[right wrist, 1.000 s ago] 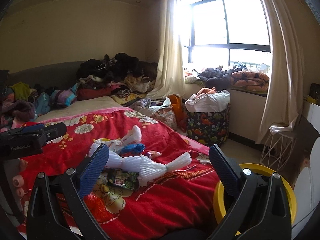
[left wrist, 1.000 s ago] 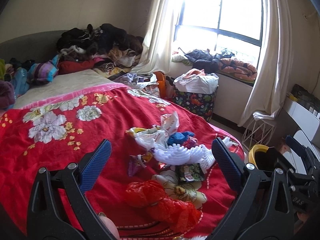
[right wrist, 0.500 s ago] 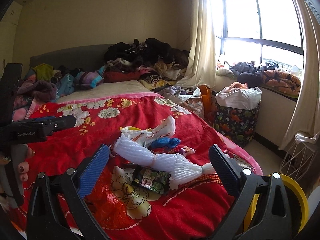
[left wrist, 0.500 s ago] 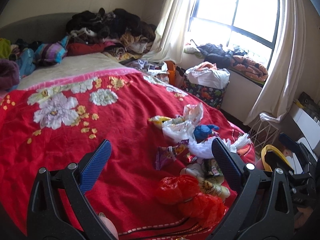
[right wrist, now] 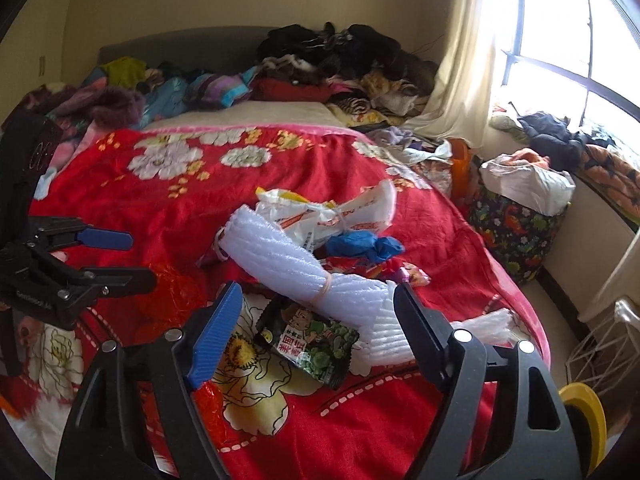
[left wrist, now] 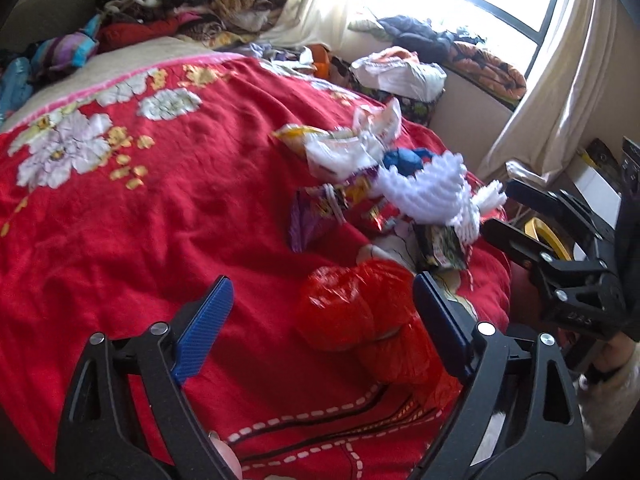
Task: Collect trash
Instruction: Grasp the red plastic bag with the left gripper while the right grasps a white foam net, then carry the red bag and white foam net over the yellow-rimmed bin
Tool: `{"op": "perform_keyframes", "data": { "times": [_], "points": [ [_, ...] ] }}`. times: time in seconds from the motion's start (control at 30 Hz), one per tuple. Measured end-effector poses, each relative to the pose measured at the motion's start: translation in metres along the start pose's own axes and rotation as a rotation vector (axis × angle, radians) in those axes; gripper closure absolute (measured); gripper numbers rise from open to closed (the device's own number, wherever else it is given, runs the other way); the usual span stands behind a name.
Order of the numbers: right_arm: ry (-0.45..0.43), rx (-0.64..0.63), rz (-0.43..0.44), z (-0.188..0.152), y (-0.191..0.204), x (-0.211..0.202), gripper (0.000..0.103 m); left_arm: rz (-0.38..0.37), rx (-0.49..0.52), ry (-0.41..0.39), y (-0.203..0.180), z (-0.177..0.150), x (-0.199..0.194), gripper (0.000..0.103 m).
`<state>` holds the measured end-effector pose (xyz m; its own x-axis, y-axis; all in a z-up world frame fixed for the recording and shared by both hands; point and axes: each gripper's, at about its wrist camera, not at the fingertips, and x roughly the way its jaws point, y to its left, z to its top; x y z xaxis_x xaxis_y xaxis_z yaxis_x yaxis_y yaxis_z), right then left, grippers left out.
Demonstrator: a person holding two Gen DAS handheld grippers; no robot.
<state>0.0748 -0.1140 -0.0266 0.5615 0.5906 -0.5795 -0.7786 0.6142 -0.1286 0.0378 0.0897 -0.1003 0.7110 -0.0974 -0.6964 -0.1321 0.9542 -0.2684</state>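
Trash lies on a red flowered blanket (left wrist: pixel 120 216). My left gripper (left wrist: pixel 324 320) is open, its jaws on either side of a crumpled red plastic bag (left wrist: pixel 360 312). My right gripper (right wrist: pixel 318 320) is open just above a green snack packet (right wrist: pixel 312 344) and a white foam net (right wrist: pixel 288 264). Beyond lie a white printed bag (right wrist: pixel 328 212), a blue wad (right wrist: pixel 364 244) and a purple wrapper (left wrist: pixel 316 212). The right gripper also shows at the right of the left wrist view (left wrist: pixel 516 216), and the left gripper at the left of the right wrist view (right wrist: pixel 116 256).
A yellow-rimmed bin (right wrist: pixel 584 412) stands on the floor past the bed's right corner. A floral basket of laundry (right wrist: pixel 520 216) and a white wire stand (right wrist: pixel 604 352) stand by the window. Piled clothes (right wrist: pixel 332 60) cover the head of the bed.
Both grippers have moved forward and down toward the trash. The red bag now sits between the left jaws, and the green packet sits close under the right jaws.
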Motion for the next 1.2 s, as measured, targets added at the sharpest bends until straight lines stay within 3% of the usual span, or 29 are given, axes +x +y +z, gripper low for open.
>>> {"op": "perform_keyframes", "data": {
  "times": [0.27, 0.37, 0.4, 0.53, 0.7, 1.0, 1.2],
  "points": [
    [0.052, -0.080, 0.077, 0.014, 0.001, 0.027, 0.036, -0.041, 0.013, 0.072, -0.013, -0.008, 0.019, 0.034],
    [0.092, -0.117, 0.114, 0.020, 0.003, 0.041, 0.052, -0.046, 0.020, 0.084, -0.016, -0.008, 0.022, 0.046],
    [0.106, -0.127, 0.129, 0.022, 0.005, 0.045, 0.066, -0.046, 0.025, 0.090, -0.018, -0.008, 0.023, 0.051],
    [0.091, -0.151, 0.165, 0.028, 0.009, 0.045, 0.080, -0.062, 0.035, 0.091, -0.021, -0.008, 0.022, 0.068],
    [-0.002, -0.078, 0.210, 0.039, 0.006, 0.028, 0.084, -0.076, 0.044, 0.044, -0.023, -0.002, 0.008, 0.085],
    [-0.143, 0.135, 0.271, 0.060, -0.022, -0.011, 0.084, -0.109, 0.064, -0.113, -0.031, 0.032, -0.037, 0.089],
    [-0.203, 0.190, 0.234, 0.067, -0.036, -0.036, 0.084, -0.116, 0.110, -0.172, -0.045, 0.050, -0.050, 0.089]
  ]
}}
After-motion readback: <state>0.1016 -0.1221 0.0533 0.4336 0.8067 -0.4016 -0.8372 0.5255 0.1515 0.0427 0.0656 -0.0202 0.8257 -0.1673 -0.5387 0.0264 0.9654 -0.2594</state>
